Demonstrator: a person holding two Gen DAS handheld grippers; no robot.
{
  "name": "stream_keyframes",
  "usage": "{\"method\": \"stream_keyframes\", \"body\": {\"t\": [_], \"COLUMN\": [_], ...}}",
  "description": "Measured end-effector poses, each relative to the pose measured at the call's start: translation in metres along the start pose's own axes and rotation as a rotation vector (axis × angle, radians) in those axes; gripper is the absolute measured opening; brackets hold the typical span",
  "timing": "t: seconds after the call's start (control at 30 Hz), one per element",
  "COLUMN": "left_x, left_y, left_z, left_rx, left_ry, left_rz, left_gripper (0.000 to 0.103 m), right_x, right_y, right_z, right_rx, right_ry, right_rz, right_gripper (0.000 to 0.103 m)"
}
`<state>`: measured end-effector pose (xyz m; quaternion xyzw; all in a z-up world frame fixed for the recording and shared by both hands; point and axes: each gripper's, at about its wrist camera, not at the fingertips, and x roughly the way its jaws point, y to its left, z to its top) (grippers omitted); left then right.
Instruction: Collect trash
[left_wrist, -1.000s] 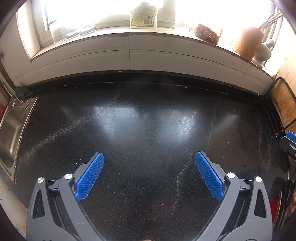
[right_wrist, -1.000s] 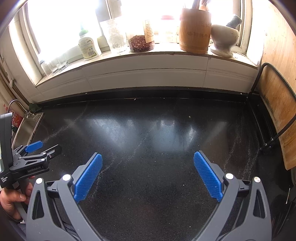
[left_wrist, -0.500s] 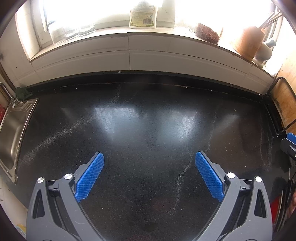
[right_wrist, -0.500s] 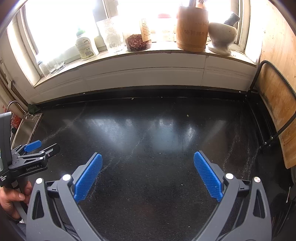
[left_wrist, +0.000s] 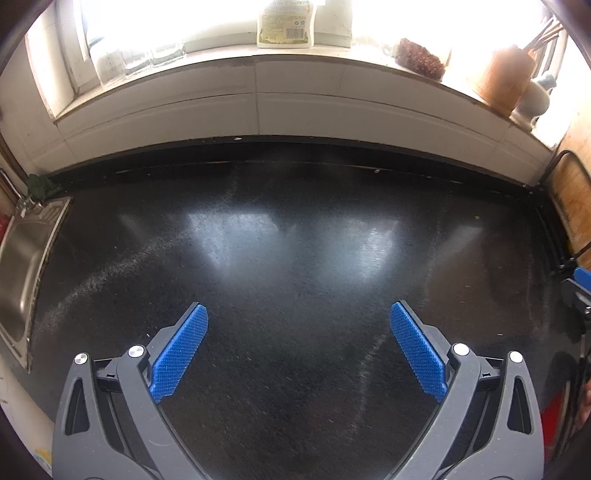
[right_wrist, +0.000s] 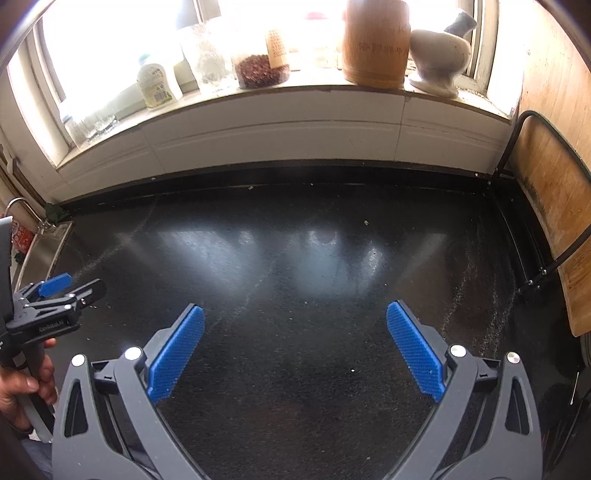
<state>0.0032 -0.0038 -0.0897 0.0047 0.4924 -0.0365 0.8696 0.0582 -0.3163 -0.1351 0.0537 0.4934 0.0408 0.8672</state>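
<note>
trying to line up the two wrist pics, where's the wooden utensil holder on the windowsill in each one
Left wrist view: the wooden utensil holder stands far upper right on the windowsill, washed out by glare.
Right wrist view: it stands top centre-right, just left of the white mortar.
Shared landmark: the jar of dark red contents on the sill, left of the holder.

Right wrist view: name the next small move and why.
Probably ease the right gripper forward toward the pale crumb on the black counter. Both sets of jaws are open and empty, and little other trash shows.
</note>
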Motion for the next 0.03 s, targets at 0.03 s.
{"method": "stream_keyframes", "body": {"t": [0.03], "left_x": [0.0040], "left_y": [0.0015], "left_z": [-0.0008], "left_rx": [0.003], "left_ry": [-0.003], "left_rz": [-0.003], "left_gripper": [0.096], "right_x": [0.0000], "right_y": [0.0000], "right_z": [0.0000], "right_rx": [0.000], "right_ry": [0.000], "right_rz": [0.000], "right_gripper": [0.096]}}
